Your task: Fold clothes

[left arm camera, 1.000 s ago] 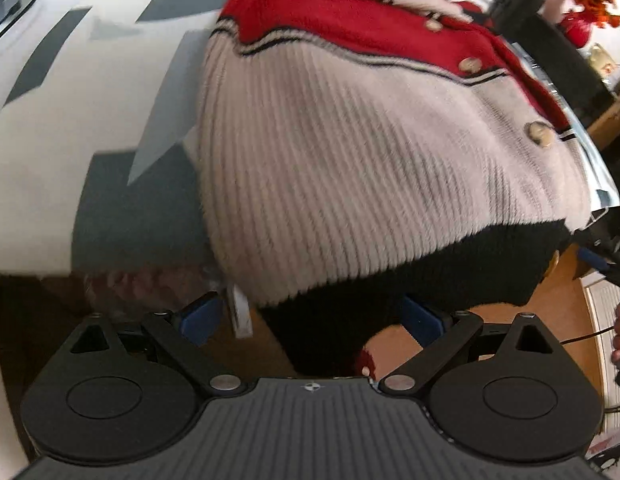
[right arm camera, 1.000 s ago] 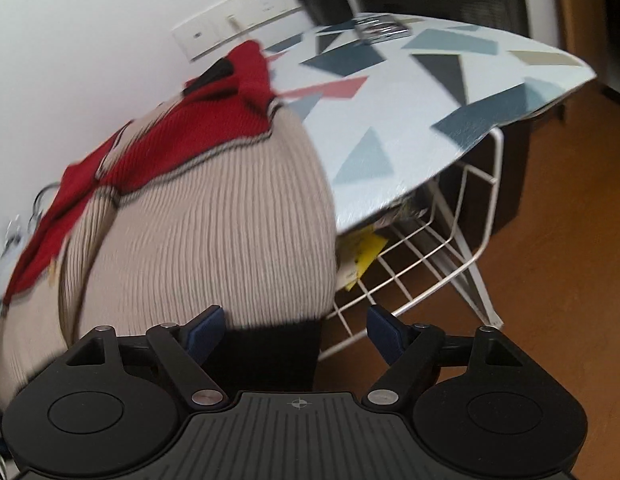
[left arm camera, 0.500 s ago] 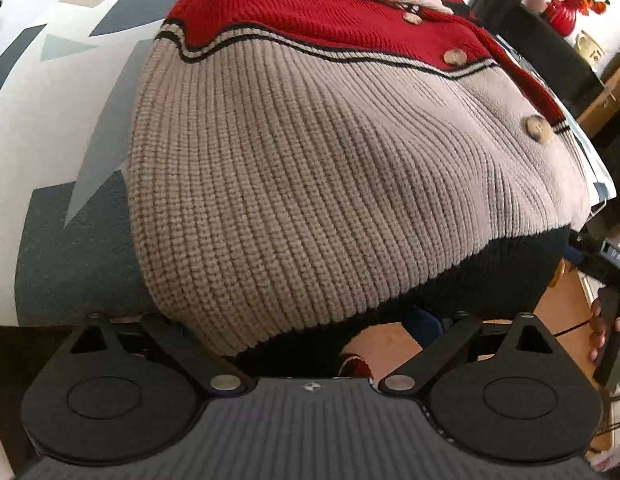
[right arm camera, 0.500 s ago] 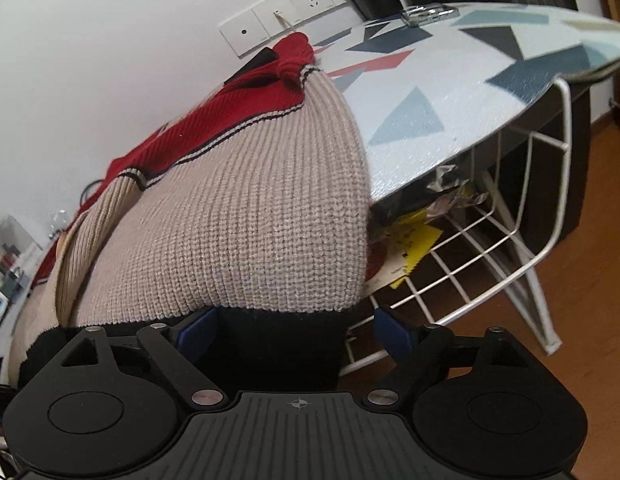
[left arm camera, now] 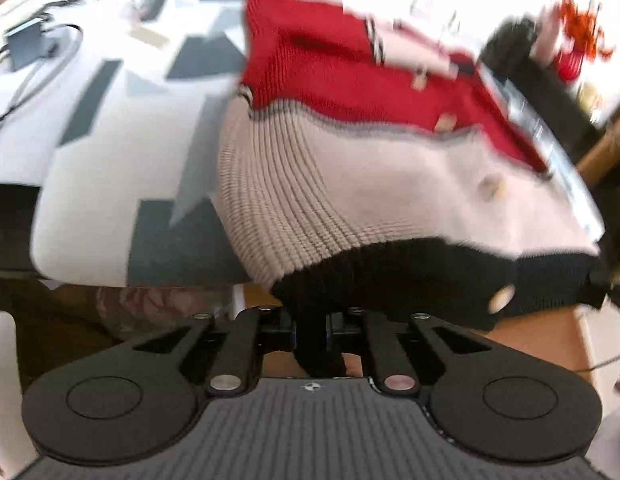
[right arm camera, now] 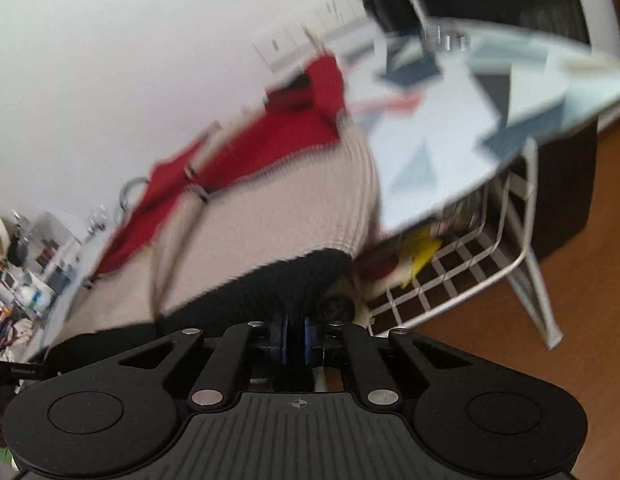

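Pinching cardigan hem, both tongs closed

Left hand-held gripper clamped on black hem, right hand-held gripper likewise

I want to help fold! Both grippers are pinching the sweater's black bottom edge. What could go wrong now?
The left gripper and right gripper each pinch only a little of the black hem, so it might slip free. The sweater hangs over the board's edge and could slide off. Its buttons might snag.
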Demonstrator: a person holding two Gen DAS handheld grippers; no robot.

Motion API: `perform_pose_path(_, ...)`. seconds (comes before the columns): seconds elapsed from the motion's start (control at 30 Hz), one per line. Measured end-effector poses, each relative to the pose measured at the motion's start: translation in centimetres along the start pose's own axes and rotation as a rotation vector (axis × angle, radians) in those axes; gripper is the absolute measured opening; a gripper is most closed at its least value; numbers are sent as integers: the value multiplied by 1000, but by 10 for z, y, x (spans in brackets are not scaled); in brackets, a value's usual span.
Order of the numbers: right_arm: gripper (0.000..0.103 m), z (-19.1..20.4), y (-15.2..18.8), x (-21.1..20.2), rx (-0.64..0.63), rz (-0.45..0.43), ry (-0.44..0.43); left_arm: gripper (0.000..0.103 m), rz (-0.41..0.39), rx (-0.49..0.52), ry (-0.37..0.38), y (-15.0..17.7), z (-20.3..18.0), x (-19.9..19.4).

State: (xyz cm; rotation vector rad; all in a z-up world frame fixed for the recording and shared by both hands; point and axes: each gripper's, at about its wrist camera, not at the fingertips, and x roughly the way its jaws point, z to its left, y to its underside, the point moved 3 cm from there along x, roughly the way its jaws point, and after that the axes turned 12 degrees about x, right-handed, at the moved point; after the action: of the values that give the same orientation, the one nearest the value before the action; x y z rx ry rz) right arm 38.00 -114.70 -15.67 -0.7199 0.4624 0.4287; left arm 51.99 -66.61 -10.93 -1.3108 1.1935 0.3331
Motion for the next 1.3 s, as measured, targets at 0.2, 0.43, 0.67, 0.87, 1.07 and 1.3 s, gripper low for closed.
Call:
perform_pose_path(0.2,6,33,-32,-58,-22,-127,-42,11,-85,-48,45,-10,-11,-28)
perform_pose_path(0.43,6,47,-54,-88,6,-189,-73,11,-144,-164,97,-1,1,-37)
perform_pose_path(0.67,6,68,-96,-58,66,-225,-95,10,-268,-194,107,-46,-2,-36)
perform_pose_path(0.87,6,97,-141,-21,83,-258,-122,10,-355,-243,60,-120,10,-26)
perform_pose_path(1.07,6,122,-204,28,90,-299,-149,10,-385,-291,-15,-197,34,-2)
perform_pose_path(1.3,6,116,-290,125,138,-279,-144,10,-361,-336,-134,-284,59,58)
